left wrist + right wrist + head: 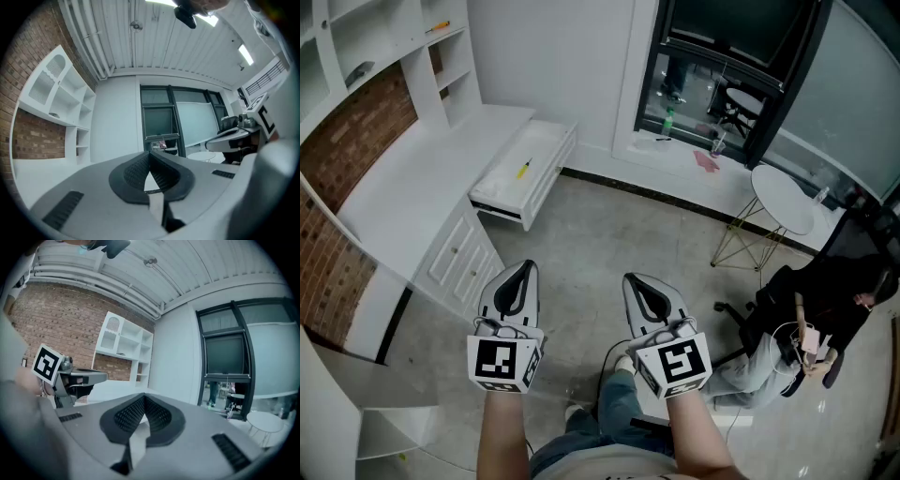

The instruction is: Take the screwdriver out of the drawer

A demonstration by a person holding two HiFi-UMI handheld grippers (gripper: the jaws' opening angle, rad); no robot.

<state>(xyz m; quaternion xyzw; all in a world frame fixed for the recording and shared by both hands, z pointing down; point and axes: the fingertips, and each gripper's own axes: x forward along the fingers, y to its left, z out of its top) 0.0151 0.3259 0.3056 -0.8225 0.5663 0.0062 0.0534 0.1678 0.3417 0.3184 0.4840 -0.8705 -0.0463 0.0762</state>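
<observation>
A small yellow screwdriver (524,169) lies inside the pulled-out white drawer (547,184), far ahead and to the left in the head view. My left gripper (528,266) is held level well short of the drawer, its jaws shut with nothing between them. Its dark ribbed pads meet at the tip in the left gripper view (150,153). My right gripper (630,278) hangs beside it, also level. In the right gripper view (144,397) its jaws meet at the tip with nothing held. Neither gripper view shows the screwdriver.
A long white desk (412,178) with shelves (384,47) runs along the brick wall at left. A round white table (783,199) stands by the window. A seated person (811,328) is at the right. Grey floor lies between me and the drawer.
</observation>
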